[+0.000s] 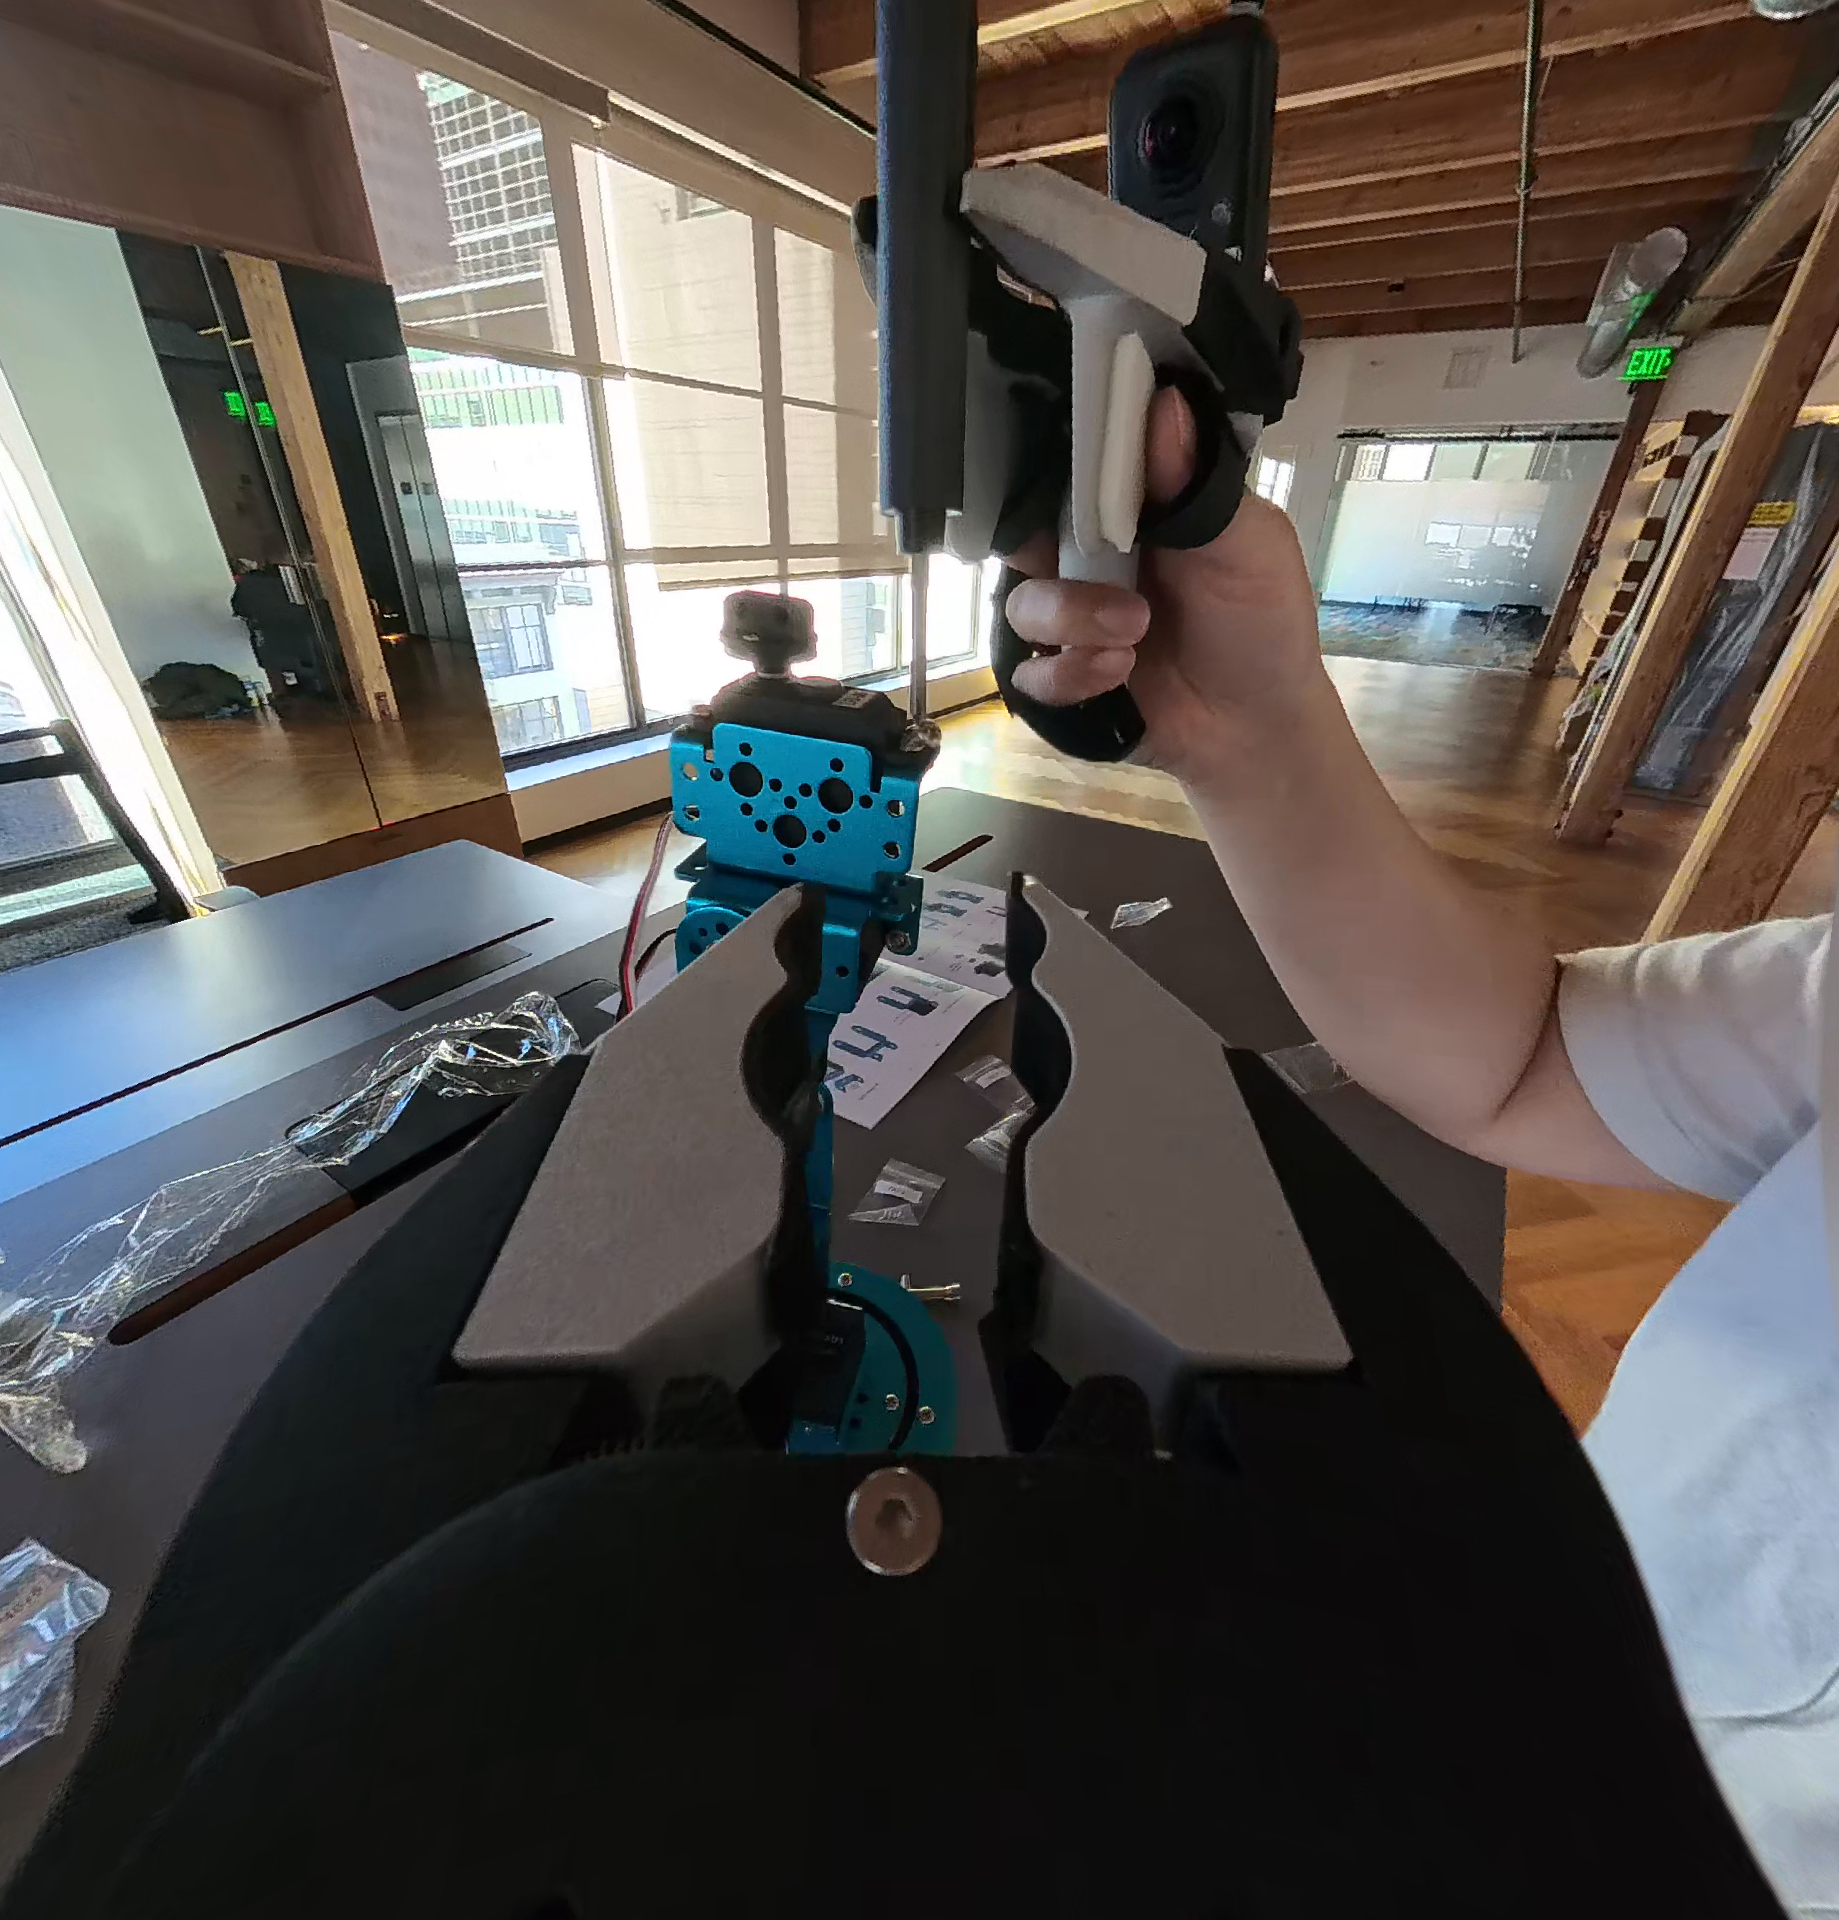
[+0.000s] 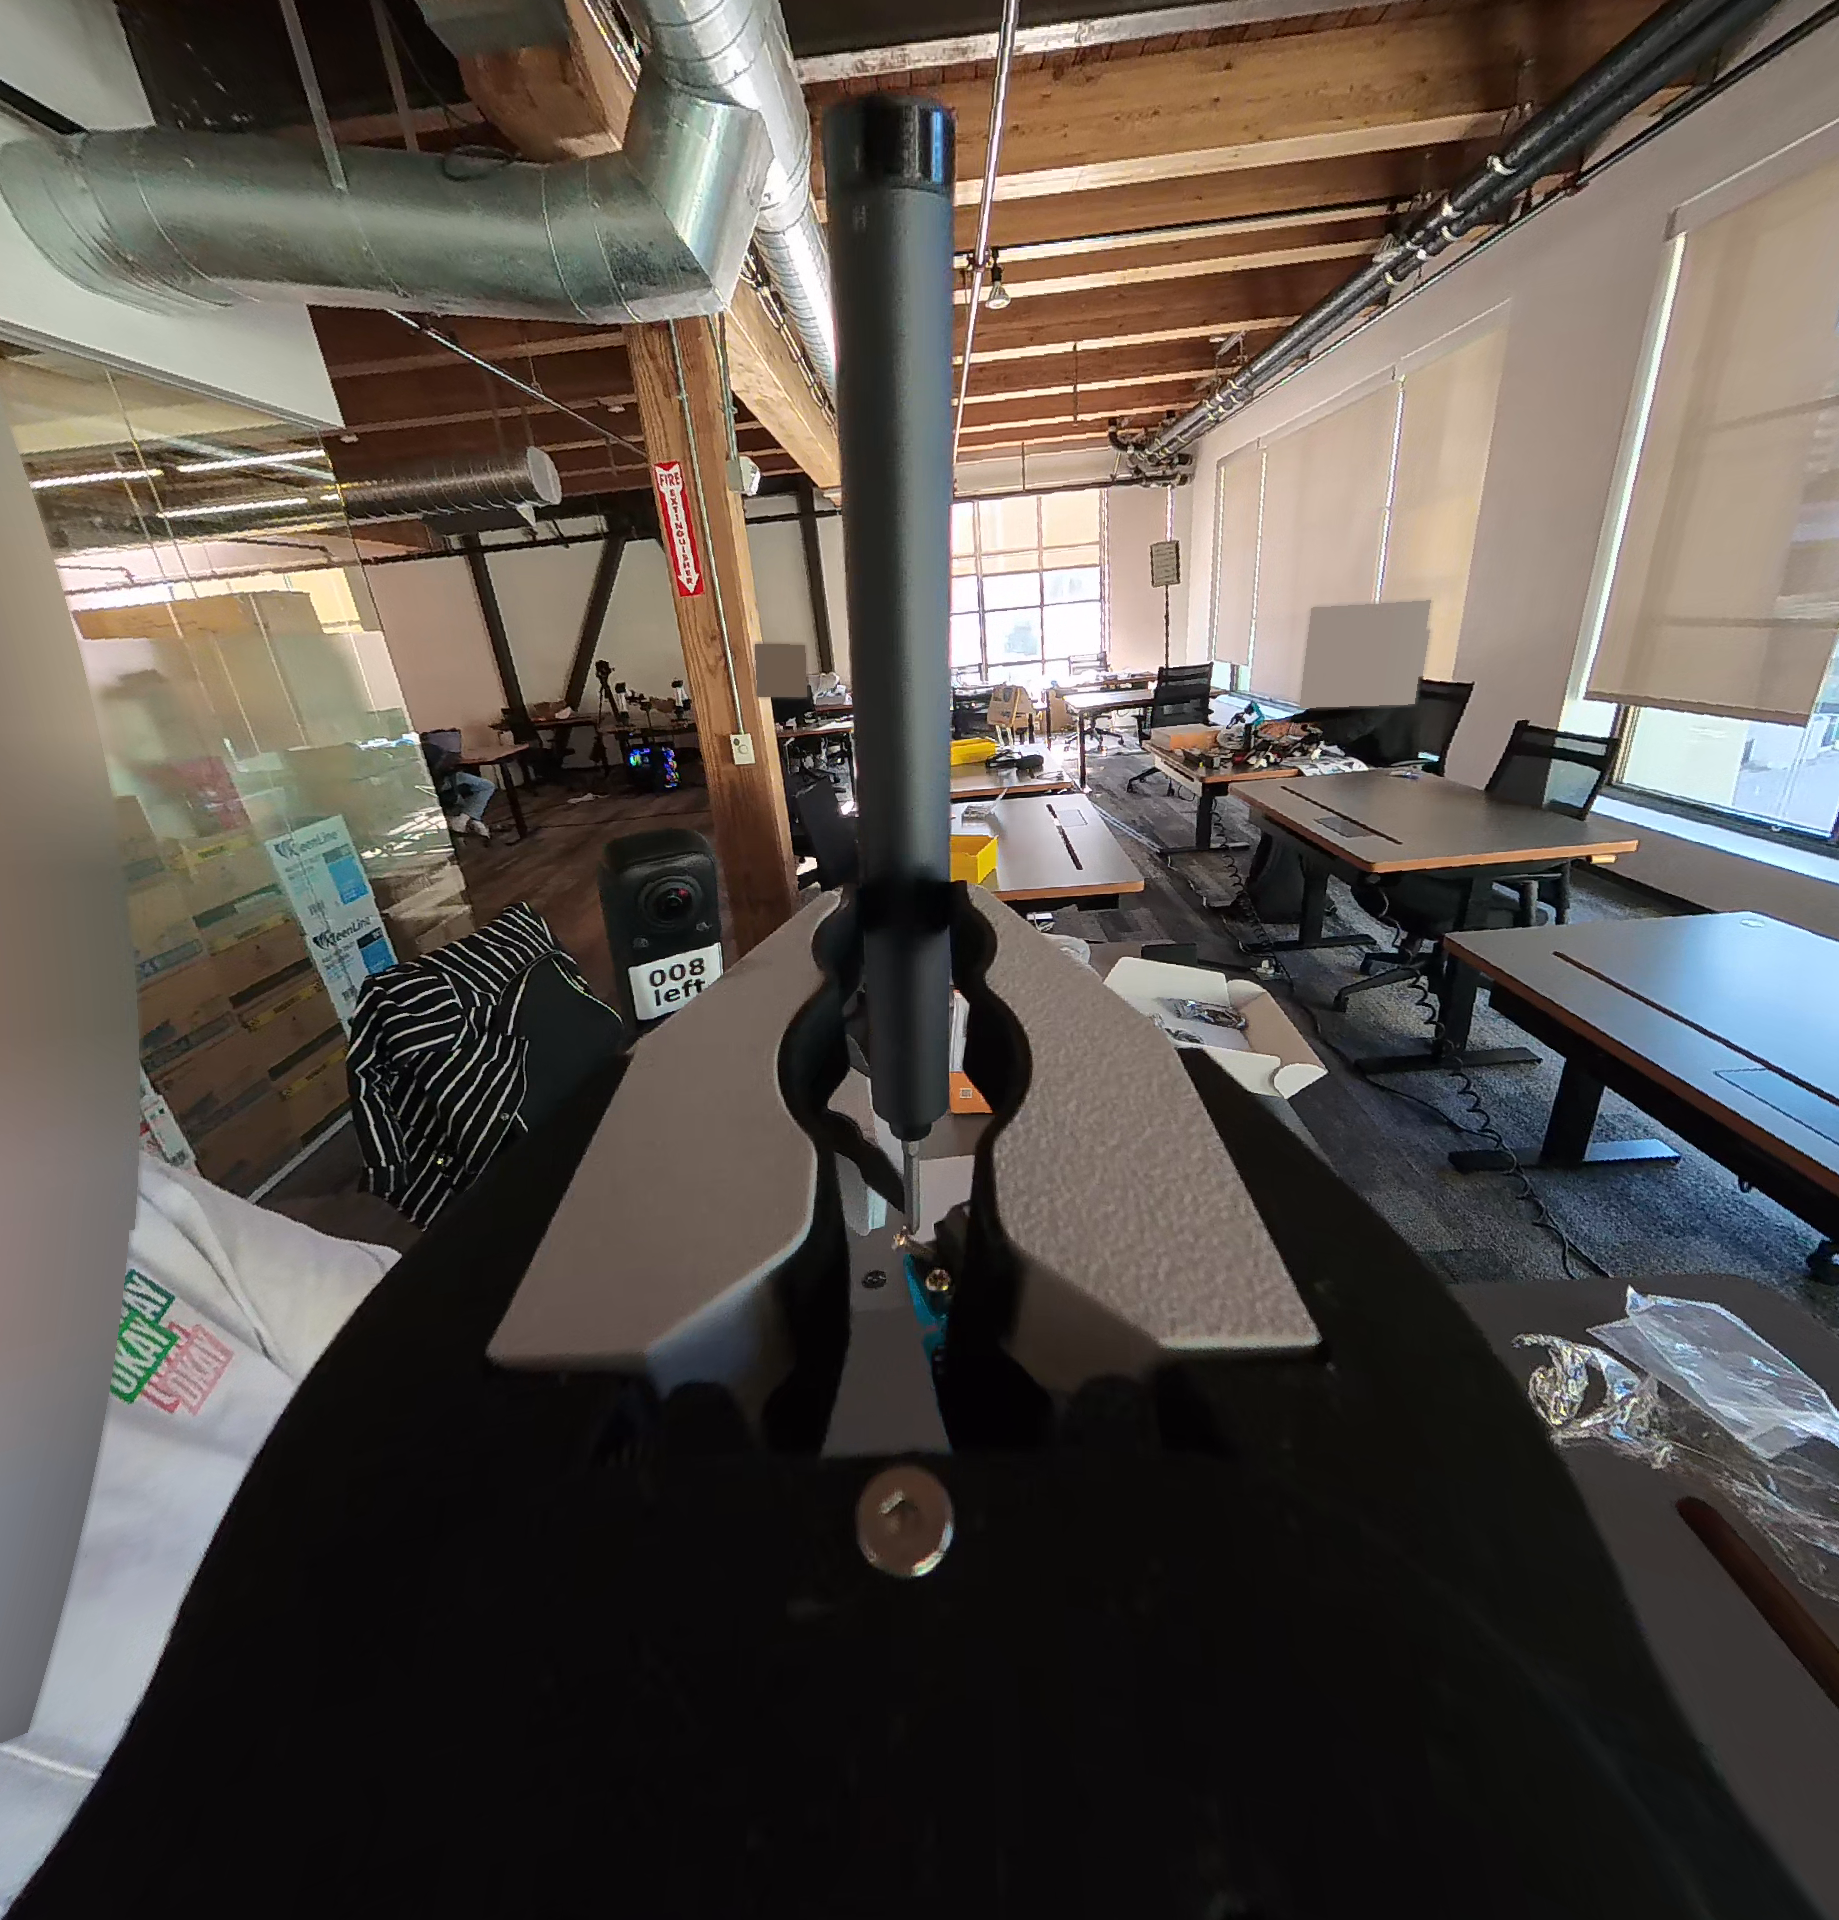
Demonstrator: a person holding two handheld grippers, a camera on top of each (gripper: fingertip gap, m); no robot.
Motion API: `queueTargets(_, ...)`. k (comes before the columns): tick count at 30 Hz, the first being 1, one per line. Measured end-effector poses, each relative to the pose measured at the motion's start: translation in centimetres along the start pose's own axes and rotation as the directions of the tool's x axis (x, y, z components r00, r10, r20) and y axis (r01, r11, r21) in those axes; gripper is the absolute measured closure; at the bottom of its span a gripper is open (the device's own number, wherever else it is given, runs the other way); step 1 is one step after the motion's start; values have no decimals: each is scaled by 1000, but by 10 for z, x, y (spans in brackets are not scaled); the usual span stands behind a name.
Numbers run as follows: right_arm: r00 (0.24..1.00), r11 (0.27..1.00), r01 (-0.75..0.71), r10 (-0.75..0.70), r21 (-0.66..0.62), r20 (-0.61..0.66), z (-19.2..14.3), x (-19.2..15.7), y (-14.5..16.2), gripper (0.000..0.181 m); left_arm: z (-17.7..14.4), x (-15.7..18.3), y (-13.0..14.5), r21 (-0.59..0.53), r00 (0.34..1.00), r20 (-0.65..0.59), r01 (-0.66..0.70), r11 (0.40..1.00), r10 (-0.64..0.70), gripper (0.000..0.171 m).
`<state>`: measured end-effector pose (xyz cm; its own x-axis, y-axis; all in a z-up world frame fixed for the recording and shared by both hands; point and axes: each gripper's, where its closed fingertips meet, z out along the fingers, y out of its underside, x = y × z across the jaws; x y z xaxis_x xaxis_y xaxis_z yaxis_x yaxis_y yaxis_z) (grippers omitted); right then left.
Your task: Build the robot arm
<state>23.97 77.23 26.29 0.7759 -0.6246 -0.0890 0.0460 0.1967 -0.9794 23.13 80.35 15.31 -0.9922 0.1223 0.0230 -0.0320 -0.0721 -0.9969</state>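
A blue metal bracket assembly [image 1: 790,800] with a black servo on top stands upright on the dark table [image 1: 1154,862], on a round blue base [image 1: 894,1371]. My left gripper [image 1: 910,904] is open around its column, which sits against the left finger [image 1: 666,1122]; the right finger stands apart from it. My right gripper [image 1: 956,364], held by a hand, is above and shut on a dark grey screwdriver [image 2: 899,623]. The screwdriver bit [image 1: 915,644] points down onto a screw [image 1: 920,736] at the bracket's top right corner, which also shows in the right wrist view [image 2: 920,1288].
Crumpled clear plastic wrap [image 1: 375,1101] lies left of the assembly. A printed sheet [image 1: 915,1029], small clear bags [image 1: 899,1195] and a loose screw [image 1: 930,1291] lie to its right. A white box [image 2: 1206,997] and plastic bags [image 2: 1704,1371] sit on the table; desks and chairs stand behind. Left tips to right tips: about 11 centimeters.
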Motion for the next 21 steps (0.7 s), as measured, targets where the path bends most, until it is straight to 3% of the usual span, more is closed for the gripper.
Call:
queueTargets(15,1000,1000,-6,6,7,-19,-5,10,1,166,11,0,-11,27,1000,-7,-19,999,19,140)
queueTargets(18,1000,1000,6,-6,-6,-23,-5,9,2,166,15,0,-16,31,996,23,-87,996,86,143)
queueTargets(21,1000,1000,4,-4,-9,-19,-6,8,2,166,20,6,-19,18,967,34,-254,967,254,141)
